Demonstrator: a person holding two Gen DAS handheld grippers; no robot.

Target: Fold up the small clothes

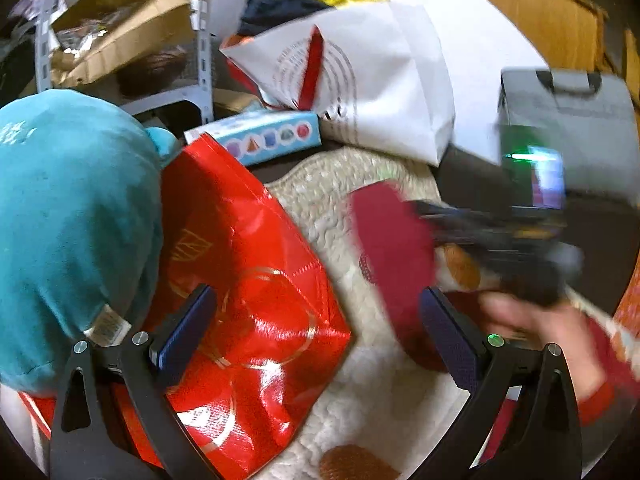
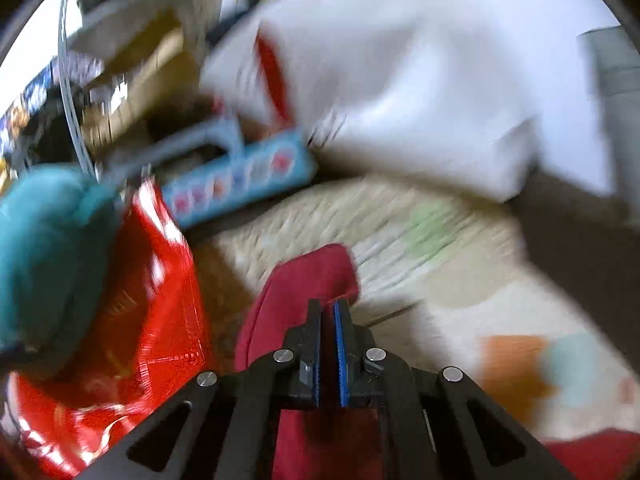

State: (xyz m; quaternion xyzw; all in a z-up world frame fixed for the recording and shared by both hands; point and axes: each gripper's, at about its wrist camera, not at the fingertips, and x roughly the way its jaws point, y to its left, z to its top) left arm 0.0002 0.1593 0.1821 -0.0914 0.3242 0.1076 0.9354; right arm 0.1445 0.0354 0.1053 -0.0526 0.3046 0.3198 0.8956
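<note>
A small dark red garment (image 2: 308,280) lies on a cream quilted mat (image 2: 440,248), one end lifted. My right gripper (image 2: 330,308) is shut on its edge, the cloth pinched between the blue pads. The left wrist view shows the same garment (image 1: 384,240) raised off the mat (image 1: 320,208), with the blurred right gripper (image 1: 432,216) and a hand (image 1: 532,316) in a red sleeve behind it. My left gripper (image 1: 316,320) stands open above a shiny red bag (image 1: 248,280) and the mat, with nothing between its fingers.
A teal plush toy (image 1: 68,208) fills the left side next to the red bag. Behind the mat lie a light blue box (image 1: 272,136), a white paper bag (image 1: 368,80), cardboard (image 1: 120,36) and a grey case (image 1: 568,120).
</note>
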